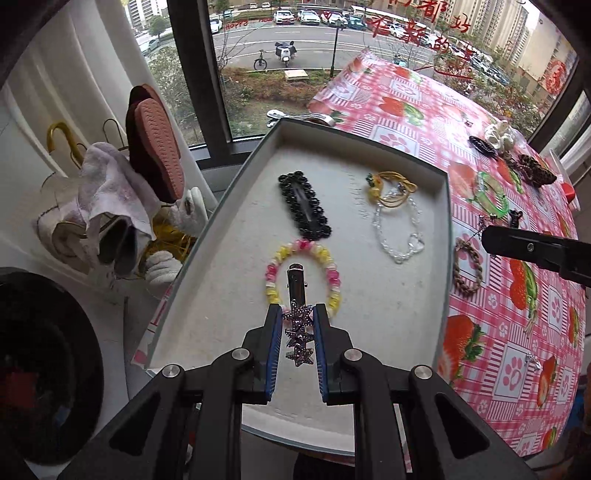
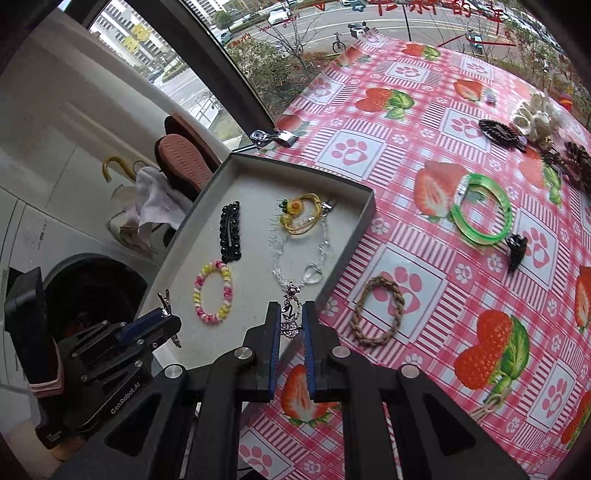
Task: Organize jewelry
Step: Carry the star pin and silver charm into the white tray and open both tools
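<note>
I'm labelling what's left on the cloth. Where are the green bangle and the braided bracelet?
green bangle [image 2: 506, 218]: right wrist view, right side of its ring.
braided bracelet [image 2: 398, 300]: right wrist view, right side of its loop.

The left claw [image 2: 168, 325] housing reads "GenRobot.AI"; red characters on the window glass [image 1: 421, 26] are not clearly legible.

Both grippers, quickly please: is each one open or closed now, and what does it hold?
Left gripper: closed on a star hair clip, above the tray.
Right gripper: closed on a silver pendant, at the tray's near edge.
</note>
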`<state>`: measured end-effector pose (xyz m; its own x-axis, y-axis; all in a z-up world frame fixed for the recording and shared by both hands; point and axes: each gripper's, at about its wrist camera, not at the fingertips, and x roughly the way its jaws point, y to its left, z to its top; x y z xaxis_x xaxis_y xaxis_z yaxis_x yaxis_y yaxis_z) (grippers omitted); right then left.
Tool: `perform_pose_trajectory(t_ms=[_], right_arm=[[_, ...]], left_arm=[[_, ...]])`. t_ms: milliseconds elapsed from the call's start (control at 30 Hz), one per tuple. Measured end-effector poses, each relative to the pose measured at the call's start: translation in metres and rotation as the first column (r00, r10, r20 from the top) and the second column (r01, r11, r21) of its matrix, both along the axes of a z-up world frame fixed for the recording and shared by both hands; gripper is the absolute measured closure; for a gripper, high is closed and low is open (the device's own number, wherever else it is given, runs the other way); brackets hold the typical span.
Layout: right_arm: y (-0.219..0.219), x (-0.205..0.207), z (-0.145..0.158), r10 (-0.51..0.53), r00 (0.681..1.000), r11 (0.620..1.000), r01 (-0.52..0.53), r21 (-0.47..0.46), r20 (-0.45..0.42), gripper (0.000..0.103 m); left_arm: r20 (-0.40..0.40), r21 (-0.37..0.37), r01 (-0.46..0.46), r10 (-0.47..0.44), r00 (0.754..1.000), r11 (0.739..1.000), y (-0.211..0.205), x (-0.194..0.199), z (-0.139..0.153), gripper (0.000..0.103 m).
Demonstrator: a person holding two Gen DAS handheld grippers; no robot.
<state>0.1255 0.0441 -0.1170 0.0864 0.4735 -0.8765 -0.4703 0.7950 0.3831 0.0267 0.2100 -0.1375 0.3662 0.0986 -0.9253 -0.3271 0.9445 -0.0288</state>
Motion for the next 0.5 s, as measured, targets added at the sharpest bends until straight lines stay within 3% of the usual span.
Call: perform_pose_trajectory(t_ms=[233, 500], right_arm=[[0.063, 0.020, -0.021, 0.071, 0.997, 0.997, -0.071, -0.002, 0.006, 0.091], [0.099, 0.028, -0.049, 0.102, 0.995, 0.994, -0.103, -0.041, -0.008, 0.091]], left_arm=[[-0.021, 0.000, -0.096, 0.096, 0.995, 0.995, 0.037, -0.003, -0.024, 0.080], [-0.047, -0.008, -0.118, 0.118, 0.992, 0.993, 0.044, -0.002, -0.044, 0.080]])
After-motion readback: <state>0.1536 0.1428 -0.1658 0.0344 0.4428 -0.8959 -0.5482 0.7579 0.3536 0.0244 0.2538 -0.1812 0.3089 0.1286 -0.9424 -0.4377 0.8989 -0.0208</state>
